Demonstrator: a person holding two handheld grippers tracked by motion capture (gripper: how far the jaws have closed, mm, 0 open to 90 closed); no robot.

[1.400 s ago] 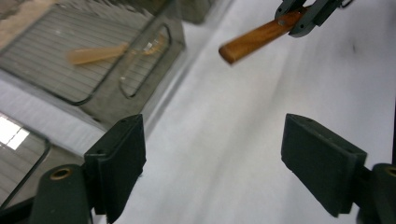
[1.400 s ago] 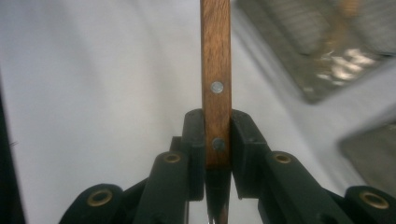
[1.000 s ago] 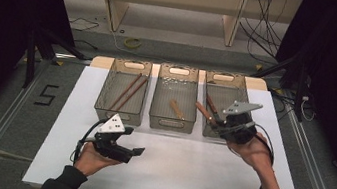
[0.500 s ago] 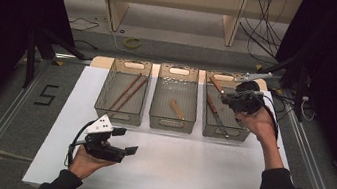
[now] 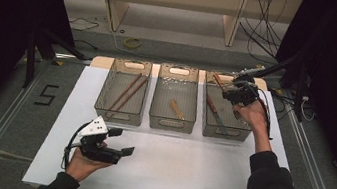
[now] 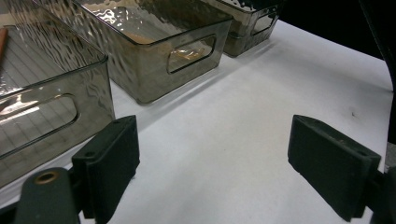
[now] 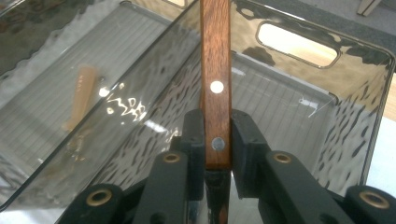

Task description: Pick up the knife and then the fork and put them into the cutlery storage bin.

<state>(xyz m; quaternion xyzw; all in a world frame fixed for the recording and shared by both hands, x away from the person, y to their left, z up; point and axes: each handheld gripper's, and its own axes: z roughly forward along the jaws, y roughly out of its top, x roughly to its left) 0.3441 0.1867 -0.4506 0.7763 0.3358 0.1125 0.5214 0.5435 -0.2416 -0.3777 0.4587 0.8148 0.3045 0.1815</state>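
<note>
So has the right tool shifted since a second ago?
Yes: the right tool moved away from the person, from the right-hand clear plastic bin's near half to its far end.

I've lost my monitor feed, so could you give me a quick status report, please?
Right gripper shut on knife handle, over right bin. Left gripper open, empty, over the mat. Nothing in the way.

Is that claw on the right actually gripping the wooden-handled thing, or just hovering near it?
Gripping. In the right gripper view, the right claw has both black jaws pressed flat against the wooden handle, above the right bin.
</note>
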